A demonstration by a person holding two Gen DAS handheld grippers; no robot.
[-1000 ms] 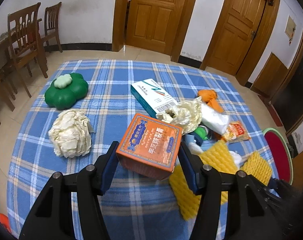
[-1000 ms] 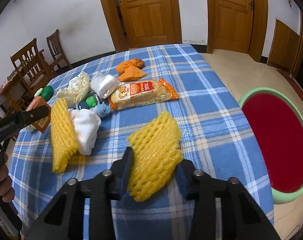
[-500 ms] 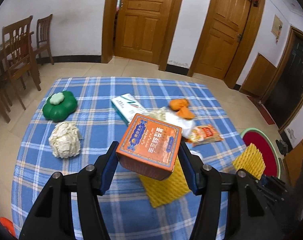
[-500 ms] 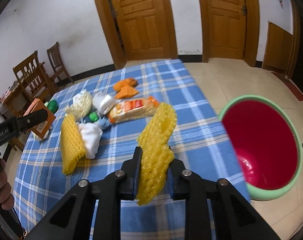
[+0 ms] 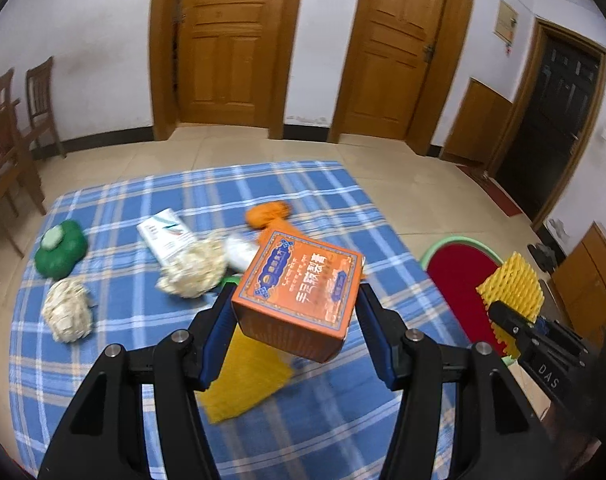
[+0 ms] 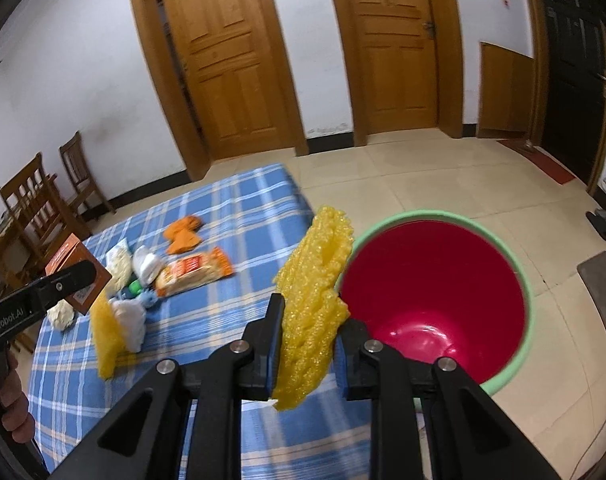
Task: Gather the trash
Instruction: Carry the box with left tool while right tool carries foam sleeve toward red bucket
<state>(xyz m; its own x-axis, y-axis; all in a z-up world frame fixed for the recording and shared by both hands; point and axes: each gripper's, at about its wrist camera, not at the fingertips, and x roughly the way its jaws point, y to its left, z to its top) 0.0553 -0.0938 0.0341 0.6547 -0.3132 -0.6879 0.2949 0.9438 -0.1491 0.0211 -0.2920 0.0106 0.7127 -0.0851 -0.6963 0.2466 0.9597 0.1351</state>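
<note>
Tiled floor beside the blue-checked table [image 6: 231, 216] holds the landmark for every place below: the red bin [image 6: 431, 292] with its green rim, standing off the table's corner with its mouth open and unobstructed.

Your right gripper [image 6: 309, 344] is clamped narrow on the yellow foam net [image 6: 315, 292], squeezed flat between the pads. Net's long axis runs up and away from the jaws, upper end leaning toward the bin's near rim and overlapping it in the right wrist view. Whether it is above the opening or just short of it cannot be told. Judgement: a short carry toward the bin's centre, then release, should drop it in.

Your left gripper [image 5: 295, 320] holds the orange box [image 5: 299, 292] at medium width, pads on two opposite side faces, printed top tilted up. Bin lies to that gripper's right, past the table edge. Right hand is the nearer of the two; it sits between the box and the bin, so the net probably goes first.

Open room: bare floor around the bin's far side. On the table, well apart from the bin: a second yellow net [image 5: 243, 376], a snack packet [image 6: 195, 272], orange peel [image 6: 183, 232], white wads, a green lidded thing [image 5: 61, 248], a white carton [image 5: 165, 234].

Risk, judged: light net may catch on the rim.
</note>
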